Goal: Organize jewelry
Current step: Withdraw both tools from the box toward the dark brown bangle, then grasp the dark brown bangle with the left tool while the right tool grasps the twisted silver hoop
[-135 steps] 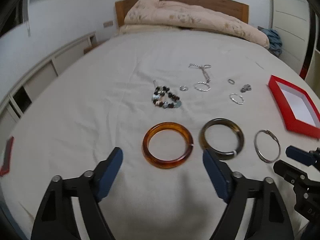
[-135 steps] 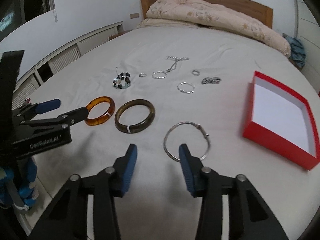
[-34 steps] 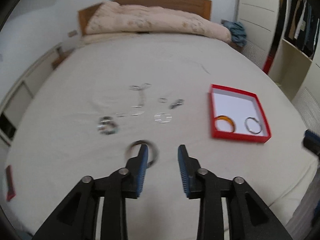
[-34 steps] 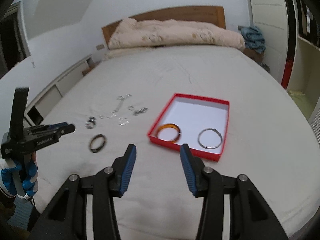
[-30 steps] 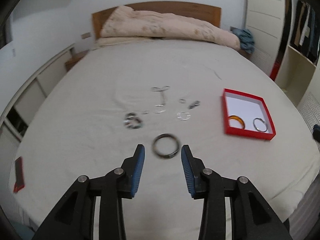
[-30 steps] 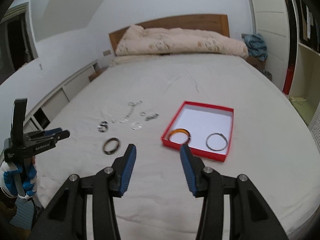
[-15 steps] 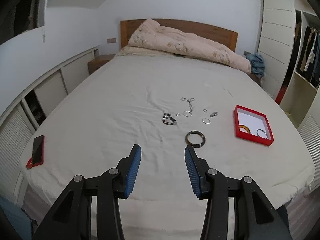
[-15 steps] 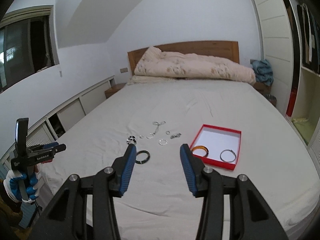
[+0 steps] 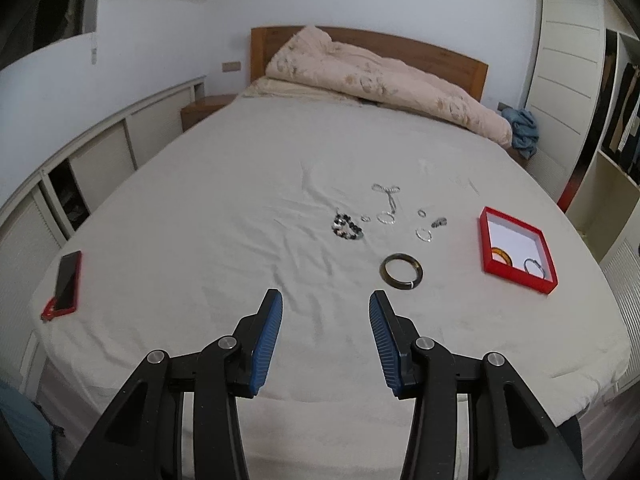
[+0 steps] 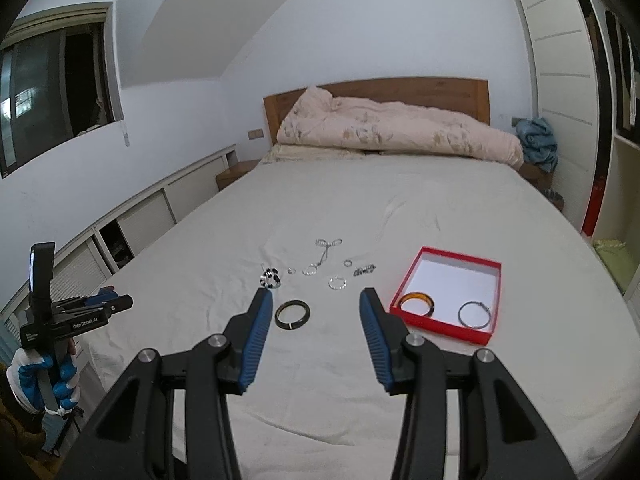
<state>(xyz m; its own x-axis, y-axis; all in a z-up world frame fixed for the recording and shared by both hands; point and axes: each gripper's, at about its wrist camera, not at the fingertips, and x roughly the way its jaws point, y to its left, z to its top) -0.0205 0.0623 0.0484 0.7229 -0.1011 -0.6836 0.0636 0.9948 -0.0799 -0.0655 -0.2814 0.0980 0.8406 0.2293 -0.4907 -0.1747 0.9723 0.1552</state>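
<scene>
A red box [image 9: 517,251] [image 10: 448,293] lies on the bed at the right, holding an amber bangle [image 10: 417,304] and a silver hoop [image 10: 474,314]. A dark bangle [image 9: 401,271] [image 10: 292,313] rests on the sheet left of the box. Beyond it lie a beaded bracelet [image 9: 346,228] [image 10: 270,277], a silver chain [image 9: 388,196] and several small rings [image 9: 423,234]. My left gripper [image 9: 325,300] stands open and empty, well short of the dark bangle. My right gripper [image 10: 316,298] is open and empty too, held back above the near part of the bed. The left gripper [image 10: 116,300] also shows at the far left, in a gloved hand.
A phone in a red case [image 9: 66,278] lies at the bed's left edge. A rolled pink quilt [image 9: 384,86] sits against the wooden headboard. Low cabinets [image 9: 88,168] line the left wall, a wardrobe [image 9: 568,92] and shelves the right. The bed's front edge is just below both grippers.
Both grippers have drawn back from the jewelry, so the bed looks smaller and farther. The left jaws have spread a little. The dark bangle stays where it lay.
</scene>
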